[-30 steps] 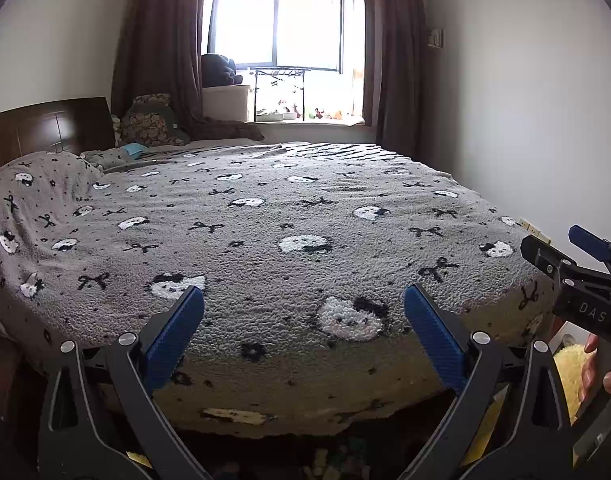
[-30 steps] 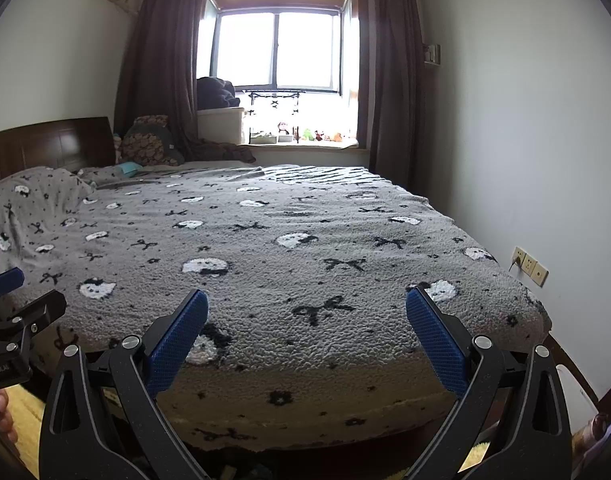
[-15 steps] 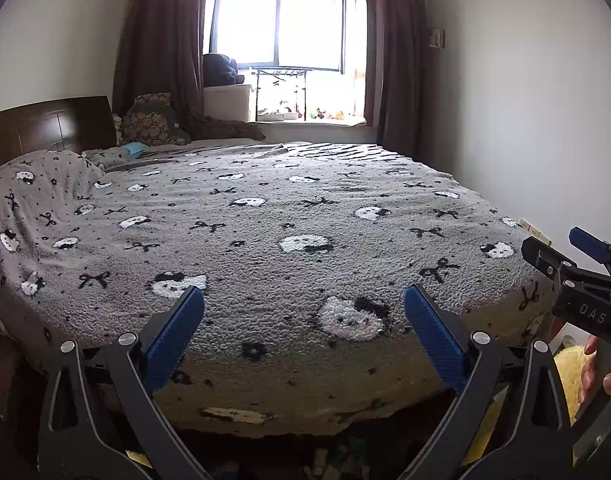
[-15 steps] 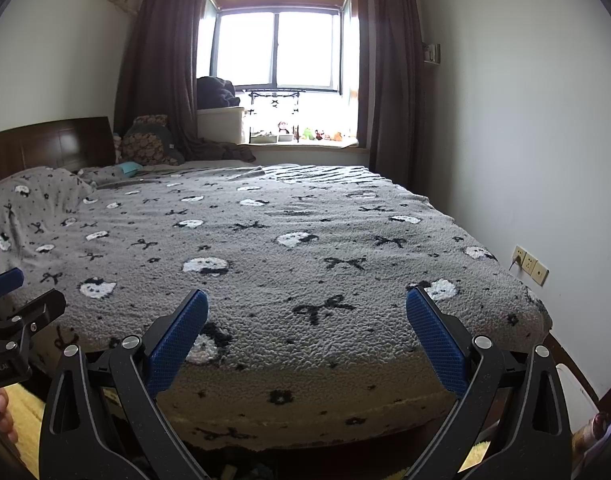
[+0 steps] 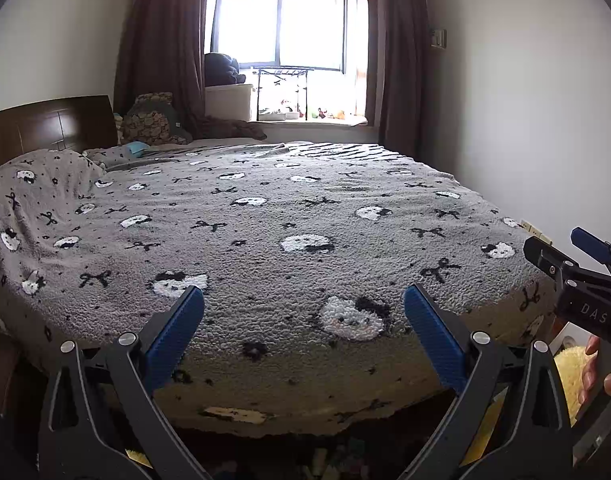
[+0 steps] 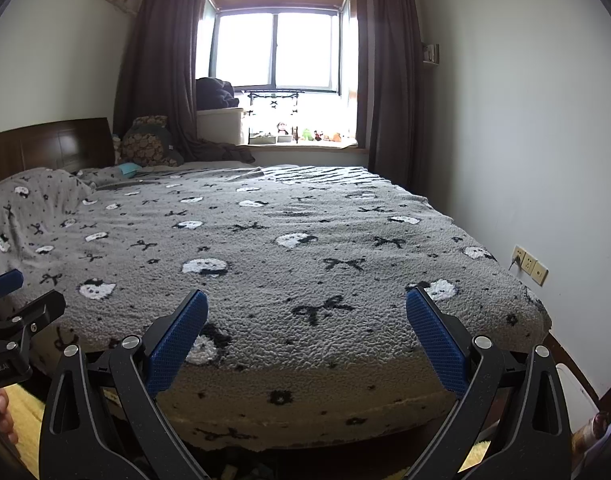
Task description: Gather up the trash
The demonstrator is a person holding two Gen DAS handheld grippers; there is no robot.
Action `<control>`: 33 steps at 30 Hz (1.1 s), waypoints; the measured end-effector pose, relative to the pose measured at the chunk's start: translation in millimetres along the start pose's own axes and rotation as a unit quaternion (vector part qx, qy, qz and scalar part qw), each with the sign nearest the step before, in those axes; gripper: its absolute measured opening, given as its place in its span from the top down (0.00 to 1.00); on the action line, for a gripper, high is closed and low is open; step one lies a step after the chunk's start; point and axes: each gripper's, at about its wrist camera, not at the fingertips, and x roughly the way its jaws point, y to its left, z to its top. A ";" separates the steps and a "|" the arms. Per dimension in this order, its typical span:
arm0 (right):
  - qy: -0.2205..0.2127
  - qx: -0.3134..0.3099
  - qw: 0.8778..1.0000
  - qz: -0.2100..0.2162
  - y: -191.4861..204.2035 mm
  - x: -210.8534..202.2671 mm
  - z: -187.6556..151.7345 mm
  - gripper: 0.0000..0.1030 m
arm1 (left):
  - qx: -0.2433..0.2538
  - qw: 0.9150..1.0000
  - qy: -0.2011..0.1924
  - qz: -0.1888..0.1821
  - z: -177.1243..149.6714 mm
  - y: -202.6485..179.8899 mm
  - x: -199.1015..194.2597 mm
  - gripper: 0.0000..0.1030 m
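My left gripper (image 5: 304, 338) is open and empty, held at the foot of a bed (image 5: 289, 216) covered by a grey blanket with cat faces and bows. My right gripper (image 6: 306, 340) is open and empty too, beside it at the same bed edge (image 6: 305, 240). The right gripper also shows at the right edge of the left wrist view (image 5: 577, 276), and the left gripper shows at the left edge of the right wrist view (image 6: 13, 320). A small teal item (image 5: 136, 148) lies near the pillows; what it is I cannot tell. No clear trash shows on the blanket.
A dark wooden headboard (image 5: 45, 124) stands at the left. Window (image 5: 281, 28) with curtains at the back, a white box (image 5: 227, 102) and small figures on the sill. Wall sockets (image 6: 529, 266) on the right wall. Yellow rug (image 5: 565, 376) by the bed.
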 end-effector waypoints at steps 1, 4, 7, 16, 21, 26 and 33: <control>0.000 0.000 1.000 0.000 0.0 0.0 -0.1 0.03 | 0.000 1.000 0.000 0.000 0.0 0.0 0.0 0.08; 0.001 0.001 1.000 -0.001 0.4 0.2 -0.4 0.03 | 0.000 1.000 0.000 0.000 0.1 -0.1 0.0 0.08; 0.001 0.001 1.000 -0.001 0.3 0.4 -0.4 0.03 | 0.000 1.000 0.000 0.001 0.1 -0.3 0.0 0.08; 0.002 0.001 1.000 -0.003 -0.2 0.7 -0.6 0.03 | -0.003 1.000 0.005 0.006 -2.2 -4.5 2.8 0.08; 0.003 0.001 1.000 -0.003 -0.3 0.6 -0.9 0.03 | 0.000 1.000 -0.002 0.015 -2.5 -6.4 0.8 0.08; 0.003 0.001 1.000 -0.005 -0.7 -0.9 -1.3 0.03 | -0.002 1.000 -0.002 0.013 -2.0 -6.4 1.3 0.08; 0.006 0.001 1.000 -0.006 -1.7 0.2 -1.6 0.03 | -0.006 1.000 0.006 0.022 -0.9 -6.8 4.1 0.08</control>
